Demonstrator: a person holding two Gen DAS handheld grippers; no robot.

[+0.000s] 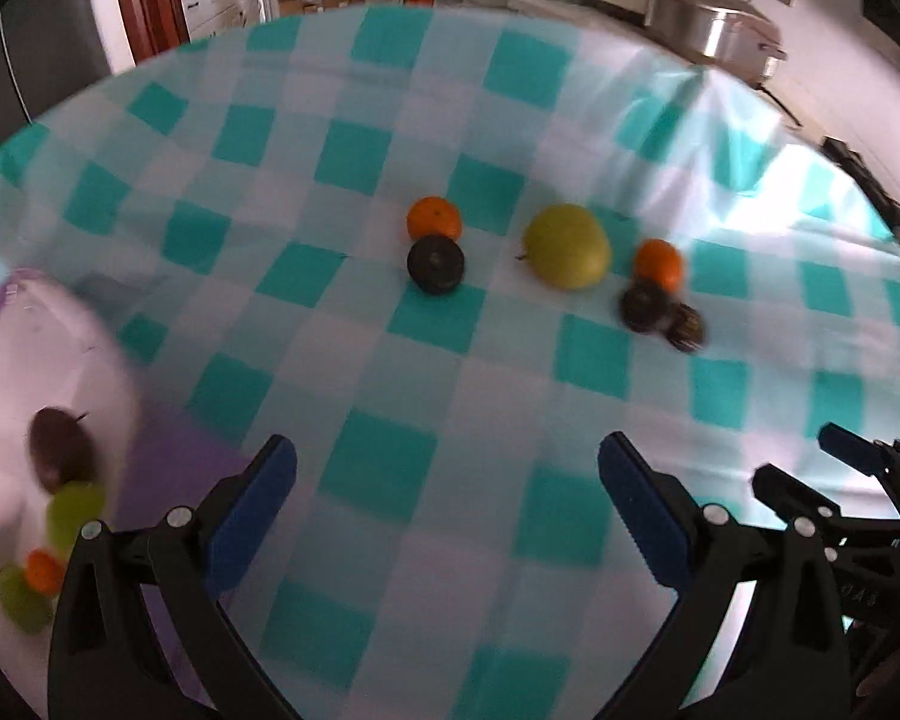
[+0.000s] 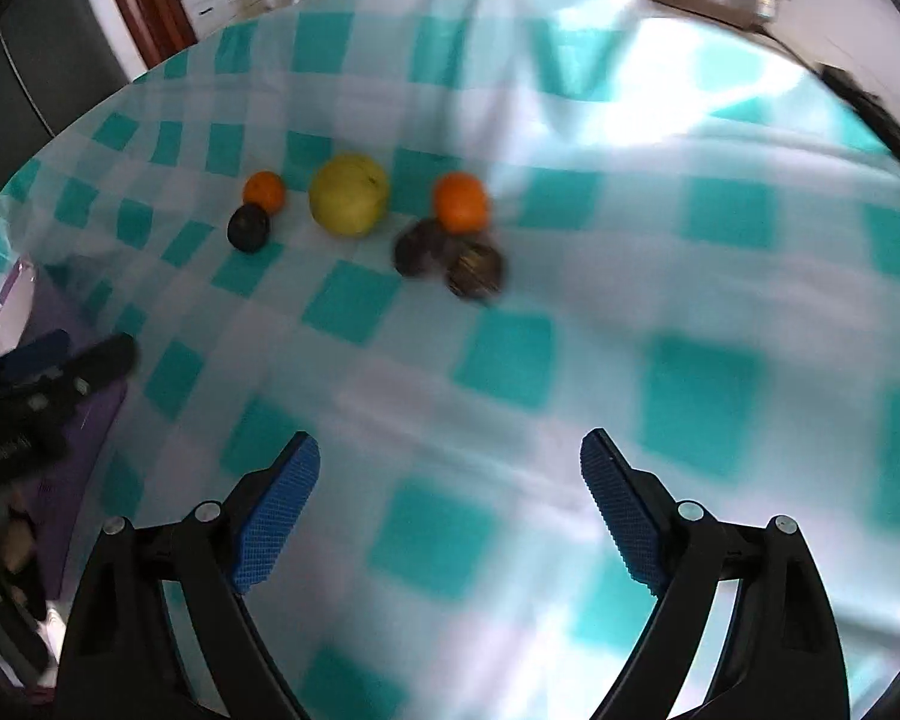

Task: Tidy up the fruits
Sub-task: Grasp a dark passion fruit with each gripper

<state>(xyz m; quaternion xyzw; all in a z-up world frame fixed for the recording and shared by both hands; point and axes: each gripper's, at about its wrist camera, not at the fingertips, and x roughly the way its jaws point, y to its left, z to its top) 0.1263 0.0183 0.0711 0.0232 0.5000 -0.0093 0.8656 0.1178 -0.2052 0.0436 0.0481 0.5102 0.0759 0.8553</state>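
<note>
Both the left gripper (image 1: 447, 510) and the right gripper (image 2: 450, 510) hang spread wide and empty above the checked tablecloth (image 2: 660, 312). At 12 o'clock lie a green apple (image 1: 566, 246), two oranges (image 1: 433, 219) and three dark fruits (image 1: 435, 266).

A: We see motion blur smearing the two dark fruits (image 1: 663, 315) at the right of the cluster; we cannot tell their kind.

B: We find the white container (image 1: 42, 396) cut off by the left edge, and its fruits (image 1: 60, 504) are blurred. The tablecloth (image 2: 600, 330) squares also smear.
</note>
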